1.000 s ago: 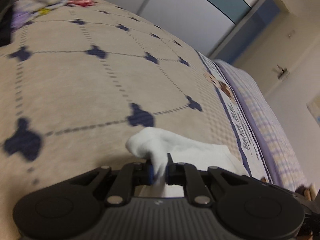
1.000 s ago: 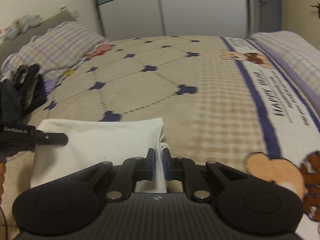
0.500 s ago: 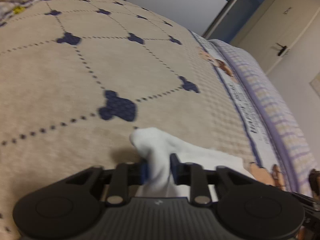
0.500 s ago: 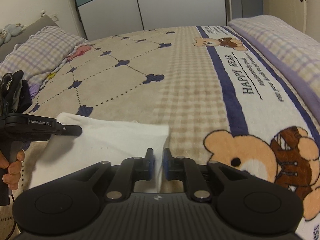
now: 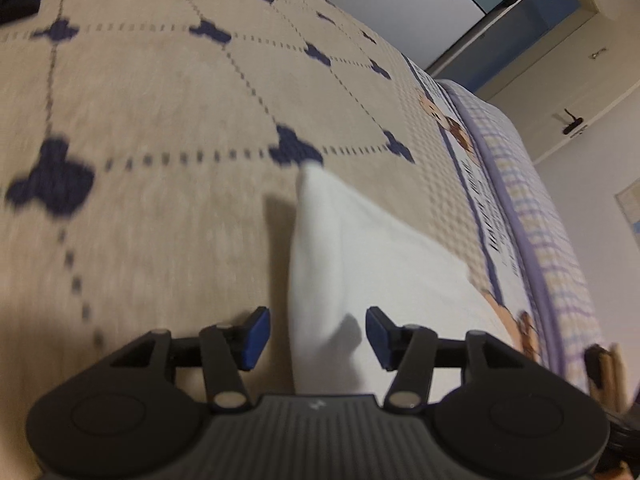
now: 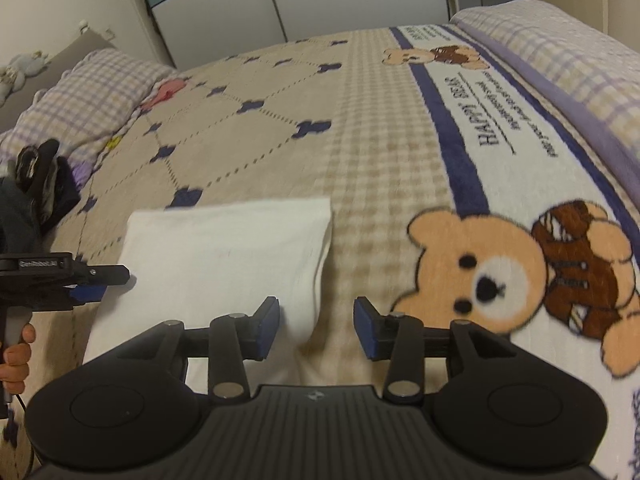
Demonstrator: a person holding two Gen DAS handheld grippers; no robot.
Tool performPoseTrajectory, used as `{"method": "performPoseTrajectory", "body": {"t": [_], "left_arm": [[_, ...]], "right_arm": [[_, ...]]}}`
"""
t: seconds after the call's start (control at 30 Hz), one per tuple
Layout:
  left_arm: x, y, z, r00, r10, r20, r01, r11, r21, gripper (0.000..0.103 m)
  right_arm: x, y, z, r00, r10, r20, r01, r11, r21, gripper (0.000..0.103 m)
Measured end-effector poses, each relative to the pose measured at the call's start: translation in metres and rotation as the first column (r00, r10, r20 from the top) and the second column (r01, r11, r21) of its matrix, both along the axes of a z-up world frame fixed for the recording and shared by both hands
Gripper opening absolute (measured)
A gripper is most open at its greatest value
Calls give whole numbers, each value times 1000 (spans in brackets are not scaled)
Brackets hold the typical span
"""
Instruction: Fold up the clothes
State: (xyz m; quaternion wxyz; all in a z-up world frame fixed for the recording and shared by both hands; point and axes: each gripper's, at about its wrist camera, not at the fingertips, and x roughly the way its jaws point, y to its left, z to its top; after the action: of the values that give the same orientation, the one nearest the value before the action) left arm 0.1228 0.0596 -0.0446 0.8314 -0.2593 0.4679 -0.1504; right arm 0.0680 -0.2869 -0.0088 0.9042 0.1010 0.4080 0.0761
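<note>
On bedspread (image 6: pixel 380 152): folded white cloth (image 6: pixel 224 256) flat. L gripper (image 5: pixel 316 334) & R gripper (image 6: pixel 316 328) fingers just opening, apart, off cloth.

Left hand-held gripper (image 5: pixel 316 334): pointing downward, jaws just opened, pads apart and pressing nothing. Right hand-held gripper (image 6: pixel 316 330): likewise tilted down, jaws just opened. Person's hand (image 6: pixel 16 354): wrapped around left handle.

Bed with bear-print blanket (image 6: pixel 400 152), folded white cloth (image 6: pixel 224 248), checked pillow (image 6: pixel 88 96)
</note>
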Motion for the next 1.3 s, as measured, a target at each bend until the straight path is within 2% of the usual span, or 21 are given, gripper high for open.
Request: {"method": "performPoseTrajectory", "body": {"t": [0.2, 0.4, 0.63, 0.7, 0.77, 0.8, 0.83, 0.87, 0.97, 1.1, 1.3], "left_arm": [[-56, -5, -8, 995, -86, -43, 84, 996, -38, 55], [-105, -13, -23, 986, -139, -91, 127, 984, -123, 55], [-141, -24, -25, 979, -177, -100, 159, 973, -166, 54], [-147, -26, -28, 976, -184, -113, 162, 971, -178, 47], [-153, -27, -28, 977, -182, -114, 162, 972, -170, 23], [-155, -27, -27, 977, -181, -108, 161, 972, -172, 22], [-156, -24, -25, 979, -176, -103, 156, 971, -182, 19], [-157, -22, -23, 980, -172, -100, 151, 969, -194, 18], [-157, -12, -15, 980, -171, -98, 143, 958, -247, 17], [-155, 3, -5, 980, -176, -94, 143, 949, -282, 17], [-154, 25, -1, 973, -189, -129, 149, 952, -267, 16]], "right_arm": [[-33, 6, -15, 996, 39, -78, -38, 999, 13, 46], [-57, 11, -30, 990, 32, -138, -30, 999, 15, 46], [-77, 12, -31, 994, 1, -113, 4, 999, 47, 45], [-83, 11, -32, 994, -7, -111, 12, 999, 48, 44], [-87, 10, -31, 993, -18, -118, 25, 998, 54, 40], [-89, 9, -31, 993, -21, -119, 28, 998, 56, 37], [-90, 8, -29, 992, -27, -122, 33, 998, 55, 29], [-92, 7, -28, 991, -33, -127, 40, 998, 54, 21], [-97, 2, -24, 988, -39, -150, 50, 996, 68, 15], [-108, 5, -16, 987, -14, -159, 23, 998, 56, 15], [-118, 14, -9, 983, 25, -180, -12, 997, 72, 16]]}}
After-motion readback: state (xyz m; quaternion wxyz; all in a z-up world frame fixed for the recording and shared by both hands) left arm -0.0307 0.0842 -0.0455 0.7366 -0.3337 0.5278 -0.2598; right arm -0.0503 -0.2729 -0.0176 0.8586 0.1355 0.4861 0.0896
